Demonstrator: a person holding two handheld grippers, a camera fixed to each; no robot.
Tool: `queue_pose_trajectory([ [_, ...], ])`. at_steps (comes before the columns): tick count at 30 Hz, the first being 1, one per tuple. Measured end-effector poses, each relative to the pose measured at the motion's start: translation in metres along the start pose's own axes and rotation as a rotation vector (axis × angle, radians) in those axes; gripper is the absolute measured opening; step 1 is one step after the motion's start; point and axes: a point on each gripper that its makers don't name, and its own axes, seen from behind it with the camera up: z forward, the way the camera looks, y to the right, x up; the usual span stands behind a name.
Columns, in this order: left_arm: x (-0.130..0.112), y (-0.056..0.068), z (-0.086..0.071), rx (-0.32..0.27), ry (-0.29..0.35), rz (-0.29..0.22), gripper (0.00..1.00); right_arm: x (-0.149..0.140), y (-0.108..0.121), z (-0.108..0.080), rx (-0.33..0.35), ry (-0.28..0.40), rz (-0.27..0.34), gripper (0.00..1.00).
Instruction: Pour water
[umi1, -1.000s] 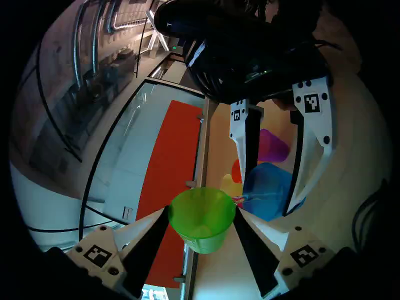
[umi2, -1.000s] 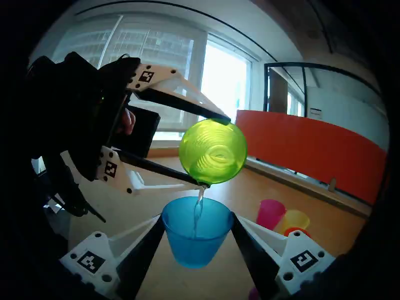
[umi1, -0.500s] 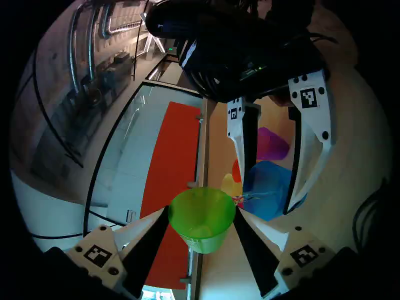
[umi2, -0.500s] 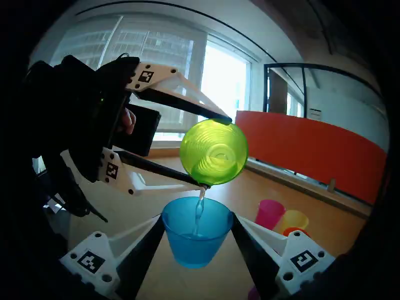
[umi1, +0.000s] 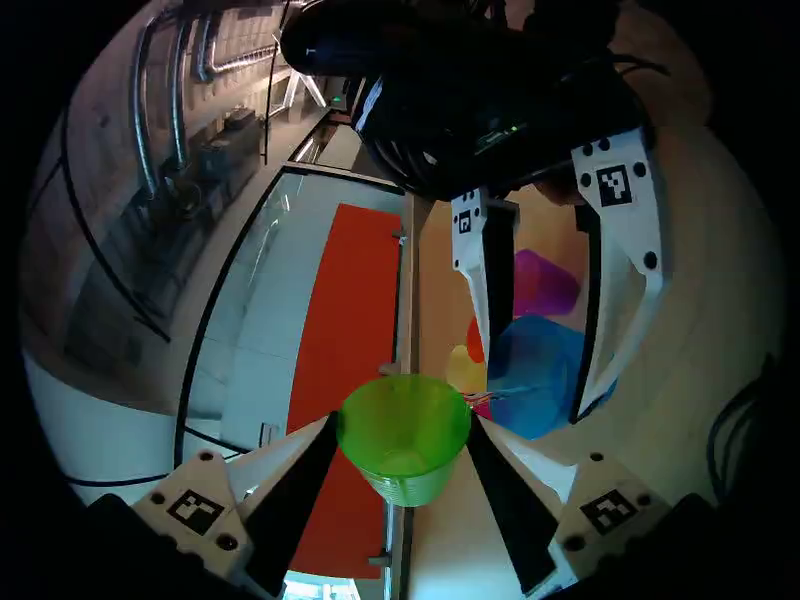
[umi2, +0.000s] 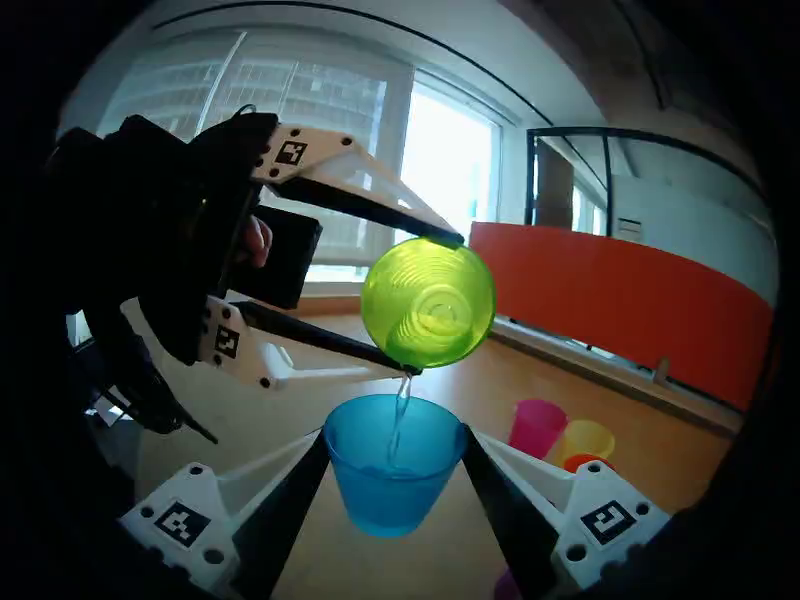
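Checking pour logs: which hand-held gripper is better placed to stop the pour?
Left. The left hand-held gripper grips the tilted green cup, whose water runs into the blue cup; the right hand-held gripper only holds that upright.

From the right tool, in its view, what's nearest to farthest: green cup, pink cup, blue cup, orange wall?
1. The blue cup, in the right tool.
2. The green cup, just above.
3. The pink cup, low right.
4. The orange wall, far right.

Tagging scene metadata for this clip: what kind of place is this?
Probably an office or lab space in a modern building rather than a home. Tall windows look onto other buildings, an orange partition runs along a wooden surface, and exposed pipes run overhead.
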Motion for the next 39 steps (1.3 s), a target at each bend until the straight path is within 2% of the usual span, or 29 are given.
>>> queue_pose_trajectory([
  [30, 0.0069, -0.0041, 0.0012, 0.021, 0.003, 0.109, 0.88, 0.0017, 0.0006, -0.0003, -0.006, 0.005, -0.001, 0.94],
  [39, 0.0085, -0.001, 0.0002, 0.029, -0.001, 0.141, 0.88, 0.0009, 0.0011, -0.0009, -0.007, 0.004, -0.002, 0.94],
])
